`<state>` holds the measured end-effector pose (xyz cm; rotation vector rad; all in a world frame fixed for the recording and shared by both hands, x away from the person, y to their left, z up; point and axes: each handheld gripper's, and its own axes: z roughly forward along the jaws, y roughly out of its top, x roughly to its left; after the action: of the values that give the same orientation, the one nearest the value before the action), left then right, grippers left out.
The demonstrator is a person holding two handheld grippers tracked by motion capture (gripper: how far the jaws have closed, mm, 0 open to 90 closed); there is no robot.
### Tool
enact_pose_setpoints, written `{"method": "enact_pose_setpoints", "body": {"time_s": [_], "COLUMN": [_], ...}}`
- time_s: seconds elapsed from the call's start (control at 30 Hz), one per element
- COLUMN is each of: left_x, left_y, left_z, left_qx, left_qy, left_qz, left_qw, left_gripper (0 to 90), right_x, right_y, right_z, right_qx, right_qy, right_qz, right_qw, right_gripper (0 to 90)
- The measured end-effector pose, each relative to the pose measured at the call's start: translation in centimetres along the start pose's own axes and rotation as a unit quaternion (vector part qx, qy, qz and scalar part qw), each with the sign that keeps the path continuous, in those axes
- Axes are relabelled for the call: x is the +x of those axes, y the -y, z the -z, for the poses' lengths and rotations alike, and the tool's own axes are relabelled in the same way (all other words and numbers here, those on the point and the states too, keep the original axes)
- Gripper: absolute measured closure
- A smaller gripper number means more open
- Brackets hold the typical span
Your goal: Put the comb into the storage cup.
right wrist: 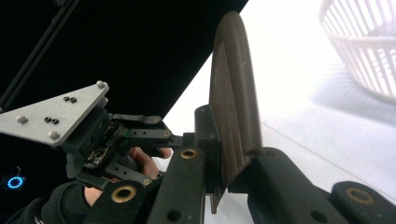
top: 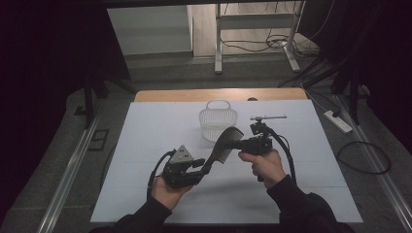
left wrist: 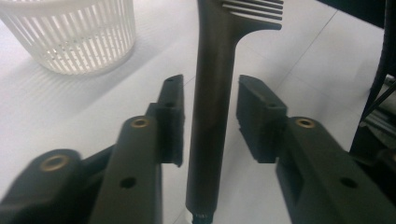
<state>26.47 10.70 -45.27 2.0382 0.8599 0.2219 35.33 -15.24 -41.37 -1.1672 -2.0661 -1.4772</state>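
A dark comb (top: 223,145) hangs above the white table sheet between my two grippers. My right gripper (top: 239,143) is shut on its toothed end; in the right gripper view the comb's teeth (right wrist: 233,102) are clamped between the jaws. My left gripper (top: 203,164) is around the comb's handle (left wrist: 210,116). In the left gripper view the jaws stand on either side of the handle, with a narrow gap on each side, so the left gripper (left wrist: 210,119) is open. The left gripper (right wrist: 173,137) and the hand that holds it also show in the right gripper view.
A white slatted basket (top: 217,121) stands upright on the white sheet (top: 155,145) just beyond the comb; it is also in the left gripper view (left wrist: 70,37) and the right gripper view (right wrist: 364,46). Past the table are a desk frame and cables on the floor.
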Motion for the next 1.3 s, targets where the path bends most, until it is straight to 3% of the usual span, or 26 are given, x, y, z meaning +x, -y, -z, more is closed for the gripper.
{"method": "enact_pose_setpoints", "body": {"time_s": [0.4, 0.93, 1.23, 1.3], "left_x": [0.6, 1.7, 2.1, 2.1], "left_y": [0.2, 0.9, 1.2, 1.3], "left_z": [0.3, 1.5, 2.0, 2.1], "left_qx": [0.011, 0.013, 0.025, 0.033], "left_qy": [0.013, -0.004, 0.002, -0.004], "left_qz": [0.017, 0.040, 0.036, 0.036], "left_qw": [0.9997, 0.9991, 0.9990, 0.9988], "left_gripper": [40.2, 14.5, 3.2, 2.6], "right_x": [0.4, 0.8, 1.0, 1.1], "right_y": [-0.3, -1.0, -1.5, -1.5], "right_z": [0.6, 1.1, 1.5, 1.6], "right_qx": [-0.016, -0.023, -0.025, -0.027], "right_qy": [0.002, 0.008, 0.015, 0.016], "right_qz": [0.027, 0.054, 0.067, 0.068], "right_qw": [0.9995, 0.9983, 0.9973, 0.9972], "right_gripper": [85.9, 85.8, 85.8, 85.8]}}
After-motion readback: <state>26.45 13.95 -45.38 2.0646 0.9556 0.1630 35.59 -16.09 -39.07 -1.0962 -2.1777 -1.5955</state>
